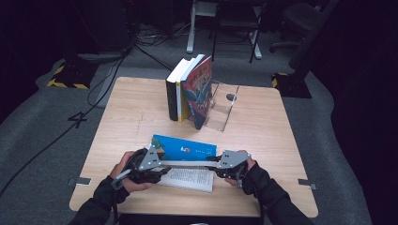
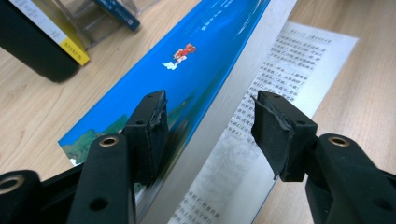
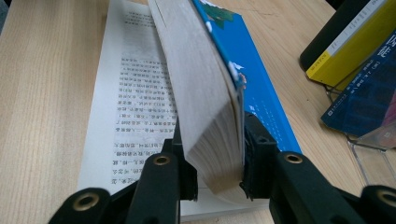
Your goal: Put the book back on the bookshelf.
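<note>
Nearest, at the bottom of the high view, the left gripper (image 1: 162, 169) has its jaws spread wide astride the blue-covered paperback book (image 1: 185, 149), which lies open on the pale wooden table (image 1: 131, 108) just in front of the person. To its right, the right gripper (image 1: 212, 162) is clamped on the lifted block of pages with the cover, apparently to swing it shut. At upper centre, upright books (image 1: 190, 89) lean beside a clear acrylic bookend (image 1: 220, 112).

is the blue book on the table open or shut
Open. The blue book has one printed page lying flat on the table while the right tool pinches the remaining page block and cover, lifted.
</note>
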Demonstrator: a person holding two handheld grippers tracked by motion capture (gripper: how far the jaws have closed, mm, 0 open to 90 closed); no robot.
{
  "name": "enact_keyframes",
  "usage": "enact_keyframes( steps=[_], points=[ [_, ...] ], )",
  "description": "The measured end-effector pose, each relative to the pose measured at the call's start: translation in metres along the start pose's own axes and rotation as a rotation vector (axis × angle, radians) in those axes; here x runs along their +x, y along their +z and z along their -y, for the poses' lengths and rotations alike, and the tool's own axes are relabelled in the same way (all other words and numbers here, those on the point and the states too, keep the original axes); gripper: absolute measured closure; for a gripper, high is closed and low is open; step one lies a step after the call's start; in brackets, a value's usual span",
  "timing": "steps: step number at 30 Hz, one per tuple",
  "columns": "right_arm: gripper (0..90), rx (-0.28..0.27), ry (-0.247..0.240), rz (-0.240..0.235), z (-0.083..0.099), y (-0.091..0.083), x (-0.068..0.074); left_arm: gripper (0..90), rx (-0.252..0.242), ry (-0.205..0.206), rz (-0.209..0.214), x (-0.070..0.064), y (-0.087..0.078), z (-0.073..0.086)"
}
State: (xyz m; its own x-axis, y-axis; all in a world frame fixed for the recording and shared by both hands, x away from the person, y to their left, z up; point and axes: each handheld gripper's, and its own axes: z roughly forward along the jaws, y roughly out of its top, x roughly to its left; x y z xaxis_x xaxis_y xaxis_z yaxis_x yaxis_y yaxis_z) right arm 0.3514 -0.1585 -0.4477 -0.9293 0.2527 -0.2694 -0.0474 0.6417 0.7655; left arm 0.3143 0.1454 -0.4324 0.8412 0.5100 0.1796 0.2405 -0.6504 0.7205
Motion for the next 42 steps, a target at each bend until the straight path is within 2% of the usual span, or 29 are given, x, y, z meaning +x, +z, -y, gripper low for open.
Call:
enact_keyframes(
  steps=[1, 2, 4, 6, 9, 10, 12, 13, 14, 16, 18, 19, 21, 24, 26, 28, 31, 34, 37, 39, 42],
  points=[
    [71.0, 0.002, -0.001, 0.000, 0.000, 0.000, 0.000, 45.1, -0.006, -0.004, 0.006, -0.003, 0.003, -0.001],
    [70.8, 0.003, -0.002, -0.001, 0.000, 0.000, 0.000, 45.4, 0.001, -0.010, -0.011, -0.006, 0.007, -0.003],
    [70.1, 0.002, -0.001, -0.002, 0.000, 0.001, 0.001, 47.2, -0.007, -0.013, -0.011, -0.010, 0.013, -0.004],
    [68.7, -0.001, 0.000, -0.003, 0.000, 0.002, 0.001, 55.0, -0.005, -0.017, -0.029, -0.012, 0.019, -0.003],
    [64.8, -0.027, 0.014, -0.021, 0.002, 0.003, 0.000, 61.5, -0.004, -0.001, 0.002, -0.010, 0.023, 0.001],
    [59.4, -0.039, 0.026, -0.047, 0.005, 0.005, -0.003, 62.2, 0.001, 0.002, 0.010, -0.010, 0.023, 0.002],
    [47.8, -0.051, 0.058, -0.050, 0.012, 0.009, -0.009, 63.3, -0.005, -0.005, 0.029, -0.008, 0.024, 0.005],
    [48.8, -0.051, 0.096, -0.058, 0.018, 0.012, -0.014, 63.7, -0.008, -0.010, 0.035, -0.007, 0.024, 0.005],
    [48.8, -0.046, 0.109, -0.054, 0.021, 0.014, -0.016, 63.9, -0.014, -0.012, 0.041, -0.005, 0.023, 0.005],
    [49.1, -0.025, 0.104, -0.015, 0.029, 0.018, -0.020, 64.8, -0.014, -0.005, 0.048, -0.003, 0.023, 0.006],
    [52.4, -0.056, 0.133, -0.035, 0.033, 0.019, -0.024, 65.3, -0.024, -0.017, 0.061, 0.000, 0.022, 0.007],
    [55.8, -0.064, 0.133, -0.034, 0.032, 0.019, -0.023, 65.5, -0.029, -0.026, 0.069, 0.003, 0.021, 0.008],
    [60.1, -0.056, 0.081, -0.019, 0.027, 0.019, -0.019, 64.3, -0.032, -0.049, 0.078, 0.009, 0.019, 0.011],
    [63.1, -0.055, 0.091, -0.012, 0.022, 0.020, -0.014, 55.8, -0.019, -0.073, 0.043, 0.012, 0.019, 0.011],
    [64.5, -0.056, 0.095, -0.004, 0.017, 0.019, -0.011, 53.7, -0.002, -0.062, -0.009, 0.008, 0.021, 0.009],
    [66.0, -0.061, 0.098, -0.009, 0.012, 0.018, -0.009, 52.3, -0.007, -0.046, -0.047, 0.002, 0.022, 0.004],
    [67.4, -0.054, 0.086, -0.010, 0.005, 0.017, -0.004, 53.0, -0.010, -0.027, -0.039, -0.002, 0.022, -0.003],
    [67.6, -0.045, 0.094, -0.010, 0.003, 0.017, -0.004, 55.1, -0.017, -0.031, -0.046, -0.005, 0.024, -0.006],
    [67.6, -0.044, 0.100, -0.005, 0.001, 0.015, -0.006, 56.0, -0.061, -0.039, -0.030, -0.004, 0.023, -0.007],
    [67.7, -0.045, 0.106, -0.006, 0.001, 0.013, -0.008, 56.9, -0.073, -0.021, -0.039, -0.006, 0.024, -0.011],
    [67.6, -0.039, 0.113, 0.001, 0.001, 0.009, -0.010, 56.9, -0.079, -0.019, -0.035, -0.008, 0.028, -0.017]
  ],
)
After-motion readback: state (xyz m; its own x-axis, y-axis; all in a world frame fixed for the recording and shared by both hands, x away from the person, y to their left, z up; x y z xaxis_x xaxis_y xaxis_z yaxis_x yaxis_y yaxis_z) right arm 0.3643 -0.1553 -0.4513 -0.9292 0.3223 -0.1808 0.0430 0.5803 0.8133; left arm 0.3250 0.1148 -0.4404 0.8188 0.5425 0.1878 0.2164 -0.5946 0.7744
